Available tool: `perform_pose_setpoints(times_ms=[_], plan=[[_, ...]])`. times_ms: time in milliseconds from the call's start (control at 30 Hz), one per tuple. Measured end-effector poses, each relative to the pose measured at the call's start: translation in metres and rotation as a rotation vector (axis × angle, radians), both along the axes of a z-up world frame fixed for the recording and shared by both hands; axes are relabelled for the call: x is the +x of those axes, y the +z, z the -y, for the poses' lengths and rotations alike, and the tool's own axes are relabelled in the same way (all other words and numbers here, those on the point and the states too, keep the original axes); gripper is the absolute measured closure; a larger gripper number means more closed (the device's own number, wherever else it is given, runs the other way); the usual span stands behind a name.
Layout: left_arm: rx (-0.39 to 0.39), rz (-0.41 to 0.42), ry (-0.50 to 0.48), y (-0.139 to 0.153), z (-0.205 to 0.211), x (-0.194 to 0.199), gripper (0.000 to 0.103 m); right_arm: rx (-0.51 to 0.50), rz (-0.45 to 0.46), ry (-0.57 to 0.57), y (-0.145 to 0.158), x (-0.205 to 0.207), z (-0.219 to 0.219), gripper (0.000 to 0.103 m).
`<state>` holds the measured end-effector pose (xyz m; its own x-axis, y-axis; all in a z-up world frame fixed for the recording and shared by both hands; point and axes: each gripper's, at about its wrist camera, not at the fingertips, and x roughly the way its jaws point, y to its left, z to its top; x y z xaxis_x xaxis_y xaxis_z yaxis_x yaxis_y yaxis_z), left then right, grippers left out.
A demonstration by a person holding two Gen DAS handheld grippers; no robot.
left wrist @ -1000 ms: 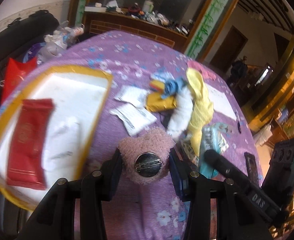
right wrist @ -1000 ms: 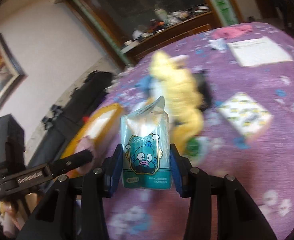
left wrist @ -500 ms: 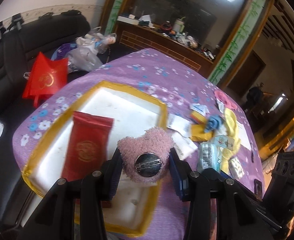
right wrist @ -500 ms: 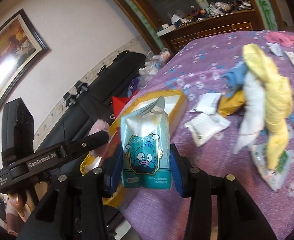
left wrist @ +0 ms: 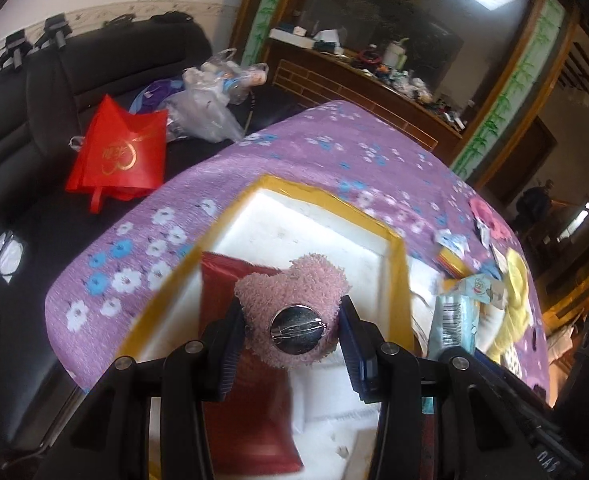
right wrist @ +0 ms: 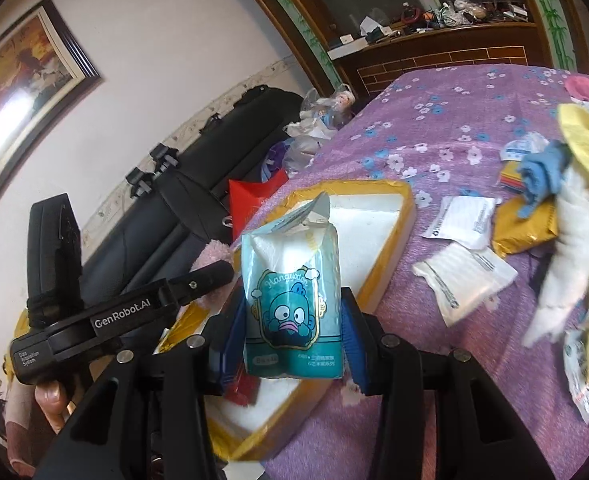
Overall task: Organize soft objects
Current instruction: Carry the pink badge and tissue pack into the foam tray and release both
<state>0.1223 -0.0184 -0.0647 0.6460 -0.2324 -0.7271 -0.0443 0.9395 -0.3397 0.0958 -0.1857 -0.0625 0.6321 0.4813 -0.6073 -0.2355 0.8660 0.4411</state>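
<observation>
Left gripper (left wrist: 292,330): I had it clamped on my fuzzy pink brooch (left wrist: 294,312)
Right gripper (right wrist: 292,330): squeezed the teal tissue pack (right wrist: 292,304)
White tray (right wrist: 390,236): sat at 12 o'clock

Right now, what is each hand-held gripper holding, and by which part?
The left hand-held gripper grips the pink plush brooch by its two sides, metal pin-back facing the camera. The right hand-held gripper grips the teal tissue pack by its lower sides.

Past my table I see a red bag (left wrist: 116,160) on the black sofa (left wrist: 34,120), plastic bags (left wrist: 210,96) beside it, and a framed painting (right wrist: 18,76) on the wall.
</observation>
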Motion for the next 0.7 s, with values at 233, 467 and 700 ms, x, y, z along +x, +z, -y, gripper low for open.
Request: perform_pose_setpoints(times_ms=[233, 467, 700], plan=[[0.023, -0.026, -0.095, -0.006, 0.001, 0.054, 0.055, -0.024, -0.039, -0.006, -0.004, 0.053, -0.017, 0.059], [0.070, -0.131, -0.101, -0.041, 0.003, 0.082, 0.051, -0.056, -0.099, 0.001, -0.025, 0.082, -0.030, 0.056], [0.016, -0.107, -0.050, -0.031, -0.013, 0.060, 0.017, -0.044, -0.090, 0.029, -0.026, 0.068, -0.031, 0.036]])
